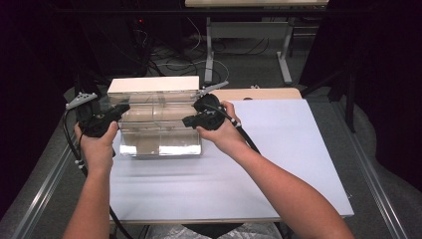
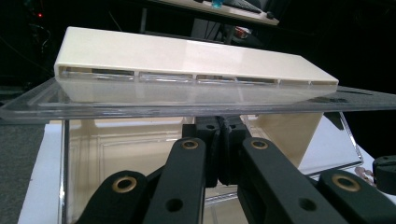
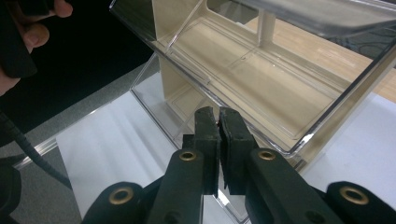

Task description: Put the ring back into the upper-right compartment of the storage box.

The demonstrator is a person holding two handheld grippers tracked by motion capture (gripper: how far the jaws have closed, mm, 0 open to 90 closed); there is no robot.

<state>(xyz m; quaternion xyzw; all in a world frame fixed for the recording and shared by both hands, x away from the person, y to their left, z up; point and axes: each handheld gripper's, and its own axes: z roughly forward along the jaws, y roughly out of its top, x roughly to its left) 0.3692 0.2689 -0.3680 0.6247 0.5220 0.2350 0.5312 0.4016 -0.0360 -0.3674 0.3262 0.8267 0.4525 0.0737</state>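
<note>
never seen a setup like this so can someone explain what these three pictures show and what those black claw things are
A person sits at a table covered with white board, holding a black two-jaw gripper in each hand. The high view looks down from above: the left gripper and right gripper sit at either side of a clear plastic box with a cream back panel. The other two pictures come from small cameras riding on each gripper, looking along its jaws. In both, the jaws are pressed together. The left gripper's jaws reach just under the box's clear lid; the right gripper is at the box's edge. Whether either pinches the plastic is unclear.
</note>
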